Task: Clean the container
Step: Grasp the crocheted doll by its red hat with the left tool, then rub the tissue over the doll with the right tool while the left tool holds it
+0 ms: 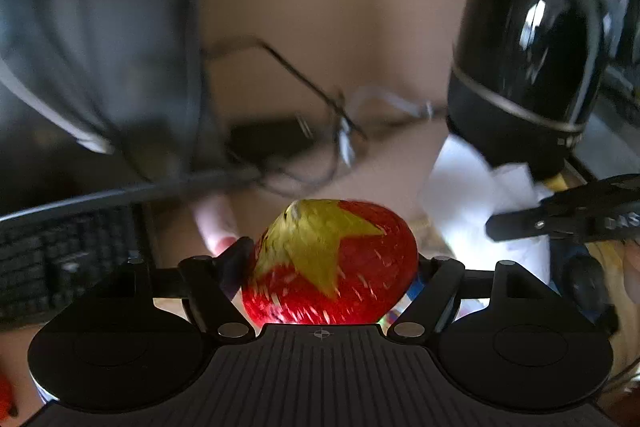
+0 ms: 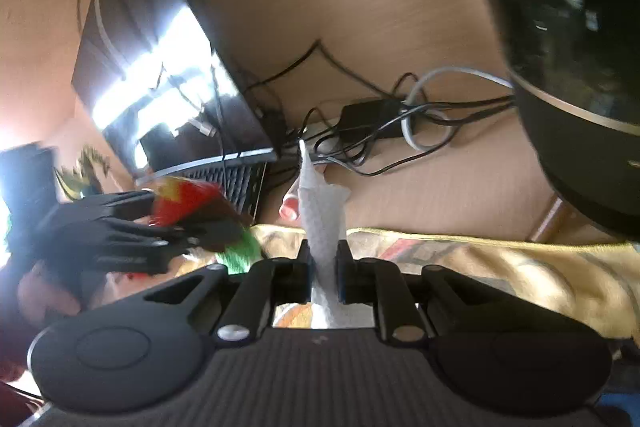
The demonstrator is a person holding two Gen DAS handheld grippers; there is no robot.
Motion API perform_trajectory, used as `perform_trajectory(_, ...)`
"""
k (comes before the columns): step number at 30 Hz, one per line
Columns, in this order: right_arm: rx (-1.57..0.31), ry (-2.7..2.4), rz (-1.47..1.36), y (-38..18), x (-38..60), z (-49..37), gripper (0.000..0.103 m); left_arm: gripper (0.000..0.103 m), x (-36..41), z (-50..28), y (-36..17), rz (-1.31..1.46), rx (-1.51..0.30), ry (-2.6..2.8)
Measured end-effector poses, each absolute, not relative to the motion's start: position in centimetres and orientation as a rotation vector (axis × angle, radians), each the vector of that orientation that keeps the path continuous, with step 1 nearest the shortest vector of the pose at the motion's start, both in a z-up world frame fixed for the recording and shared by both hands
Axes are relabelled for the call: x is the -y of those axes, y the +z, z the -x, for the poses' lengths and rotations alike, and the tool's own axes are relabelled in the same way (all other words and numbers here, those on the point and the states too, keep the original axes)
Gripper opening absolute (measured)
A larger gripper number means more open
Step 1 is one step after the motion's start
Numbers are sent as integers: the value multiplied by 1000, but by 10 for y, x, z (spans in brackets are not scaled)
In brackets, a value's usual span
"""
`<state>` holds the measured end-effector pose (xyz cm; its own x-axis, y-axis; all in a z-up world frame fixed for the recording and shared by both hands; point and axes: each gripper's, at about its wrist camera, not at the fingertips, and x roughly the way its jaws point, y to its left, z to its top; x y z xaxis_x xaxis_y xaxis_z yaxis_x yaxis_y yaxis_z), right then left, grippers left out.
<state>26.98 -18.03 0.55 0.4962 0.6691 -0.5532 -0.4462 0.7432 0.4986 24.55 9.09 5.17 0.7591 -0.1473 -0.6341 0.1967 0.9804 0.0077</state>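
My left gripper (image 1: 334, 263) has its fingers clamped on either side of the red container (image 1: 330, 263) with the yellow star, held up over the table (image 1: 320, 7). My right gripper (image 2: 323, 263) has its fingers pinched narrow on a white tissue (image 2: 322, 211), which stands up between them. Ahead lie tangled cables (image 2: 384, 123) and a black pot (image 1: 524, 59).

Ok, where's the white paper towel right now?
The paper towel is pinched between the right gripper fingers, centre of the right wrist view, sticking up above the yellow cloth, right of the red container.
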Motion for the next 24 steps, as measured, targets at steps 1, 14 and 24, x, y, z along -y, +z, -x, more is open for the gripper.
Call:
perform_trajectory(1,-818,696,-298,5,174,-269,14,79,-95,-234,43,-37,-680,-178)
perform_trajectory(14,-930,936,-59,11,84,-226,13,79,-122,-107,-21,244,-744,-120)
perform_trajectory(24,-796,1127,131,49,28,-190,13,92,-114,-83,-33,236,-689,-111)
